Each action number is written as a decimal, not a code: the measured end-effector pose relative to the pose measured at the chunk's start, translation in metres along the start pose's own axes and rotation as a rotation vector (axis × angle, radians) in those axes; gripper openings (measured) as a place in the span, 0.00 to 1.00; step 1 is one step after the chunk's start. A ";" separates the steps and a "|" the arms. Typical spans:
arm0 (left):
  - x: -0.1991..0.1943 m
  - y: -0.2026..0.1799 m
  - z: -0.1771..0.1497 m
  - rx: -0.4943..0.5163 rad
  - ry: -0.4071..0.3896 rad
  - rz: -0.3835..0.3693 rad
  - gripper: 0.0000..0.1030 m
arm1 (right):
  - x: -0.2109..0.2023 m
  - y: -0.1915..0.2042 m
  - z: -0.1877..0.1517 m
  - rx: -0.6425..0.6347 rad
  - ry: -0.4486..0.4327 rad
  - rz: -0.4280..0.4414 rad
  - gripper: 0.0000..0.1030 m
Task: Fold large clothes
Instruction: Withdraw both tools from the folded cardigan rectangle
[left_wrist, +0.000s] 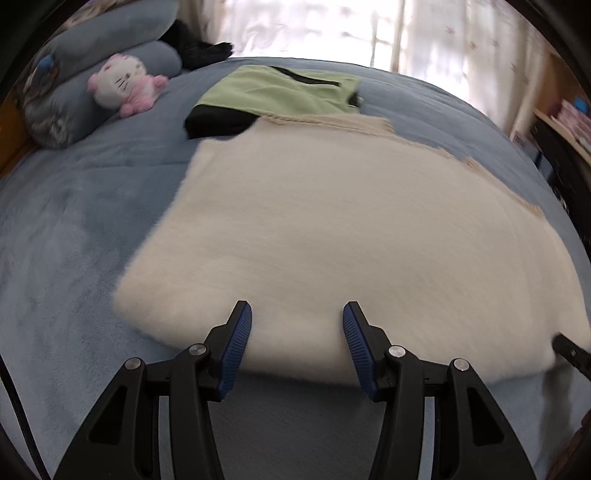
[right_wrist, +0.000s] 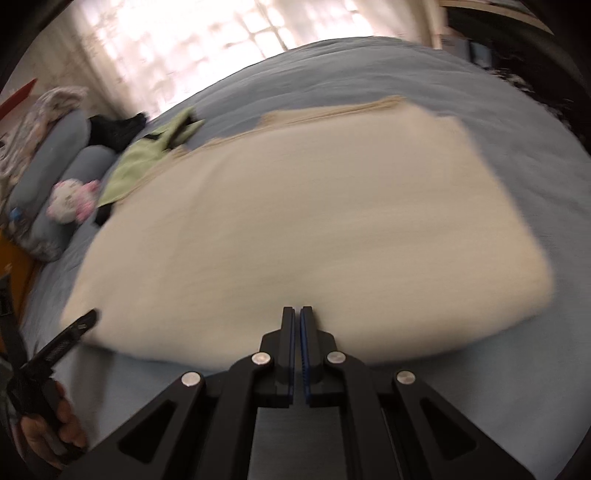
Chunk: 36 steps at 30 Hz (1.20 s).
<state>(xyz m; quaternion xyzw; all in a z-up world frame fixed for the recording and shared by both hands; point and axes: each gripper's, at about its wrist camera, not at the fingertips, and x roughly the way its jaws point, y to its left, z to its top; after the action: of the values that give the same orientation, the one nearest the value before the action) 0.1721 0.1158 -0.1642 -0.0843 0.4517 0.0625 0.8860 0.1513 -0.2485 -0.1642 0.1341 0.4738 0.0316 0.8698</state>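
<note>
A large cream fluffy garment (left_wrist: 332, 229) (right_wrist: 295, 221) lies folded flat on the blue bedcover (left_wrist: 74, 221) (right_wrist: 369, 62). My left gripper (left_wrist: 297, 314) hangs open over the garment's near edge, towards its left corner, with nothing pinched between the blue pads. My right gripper (right_wrist: 296, 314) is shut, its tips at the near edge of the same garment, and no cloth shows between the pads. In the right wrist view the left gripper (right_wrist: 86, 319) shows at the garment's left corner, held by a hand (right_wrist: 62, 432). Both views are blurred by motion.
A folded green garment (left_wrist: 280, 90) (right_wrist: 144, 162) with a black item (left_wrist: 218, 123) lies beyond the cream one. A pink and white plush toy (left_wrist: 122, 83) (right_wrist: 72, 199) leans on blue pillows (left_wrist: 110, 33) at the far left. Curtained windows stand behind the bed.
</note>
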 end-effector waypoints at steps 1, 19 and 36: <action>0.001 0.005 0.002 -0.012 -0.005 0.016 0.49 | -0.002 -0.010 0.002 0.015 -0.007 -0.021 0.02; 0.012 0.032 0.010 -0.080 -0.032 0.080 0.49 | -0.017 -0.067 0.004 0.126 -0.059 -0.200 0.12; -0.053 0.023 0.006 -0.106 -0.018 0.011 0.63 | -0.060 0.006 -0.006 0.070 -0.058 -0.090 0.35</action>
<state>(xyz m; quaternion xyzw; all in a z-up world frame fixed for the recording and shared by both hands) 0.1411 0.1379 -0.1198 -0.1281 0.4402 0.0918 0.8840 0.1138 -0.2521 -0.1163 0.1440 0.4547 -0.0282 0.8785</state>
